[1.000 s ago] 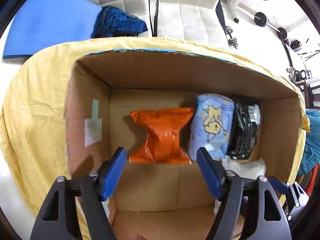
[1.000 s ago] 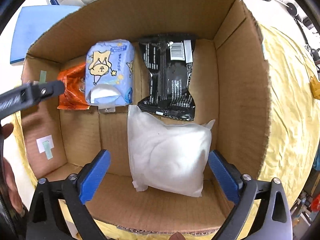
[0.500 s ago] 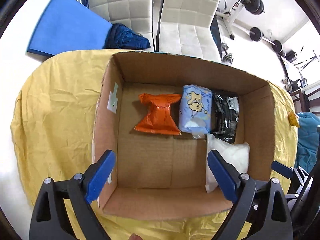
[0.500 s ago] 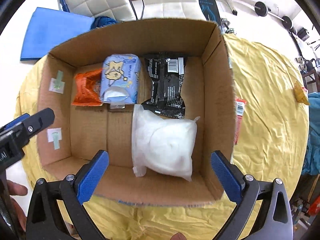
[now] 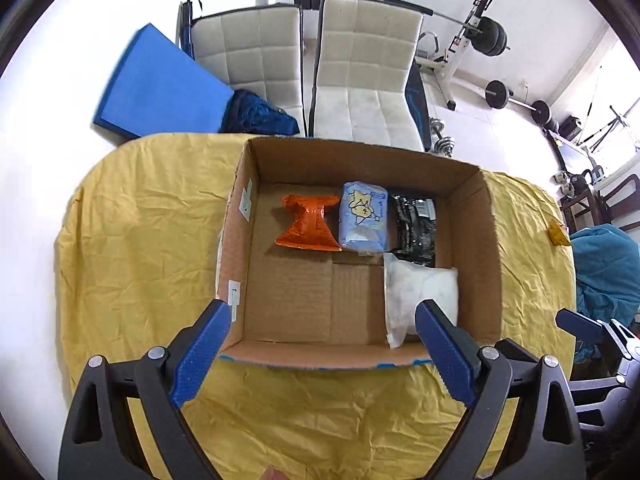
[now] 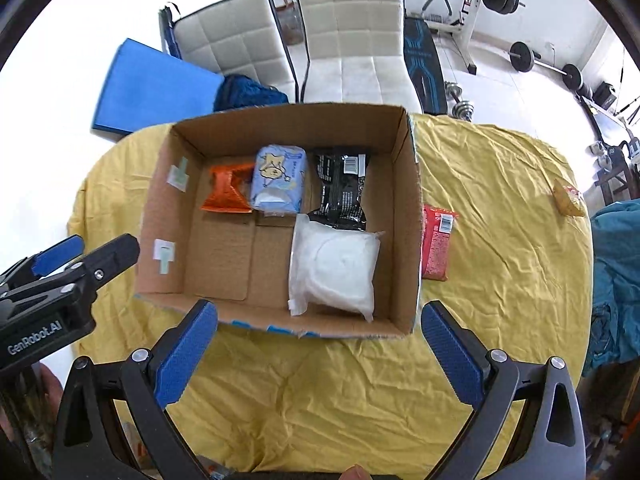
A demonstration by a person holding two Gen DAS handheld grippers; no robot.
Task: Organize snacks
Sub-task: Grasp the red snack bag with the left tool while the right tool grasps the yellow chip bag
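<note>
An open cardboard box sits on a yellow cloth. Inside lie an orange packet, a light blue packet, a black packet and a white bag. A red packet lies on the cloth right of the box. A yellow packet rests near the cloth's right edge. My left gripper hangs open above the box's near wall, empty. My right gripper is open and empty too, above the near wall.
The yellow cloth covers a round table. Two white chairs, a blue mat and gym weights stand behind it. A teal fabric lies at the right.
Both grippers have risen and pulled back out of the box, staying open. The box now looks smaller, and the red packet beside it has come into view.
</note>
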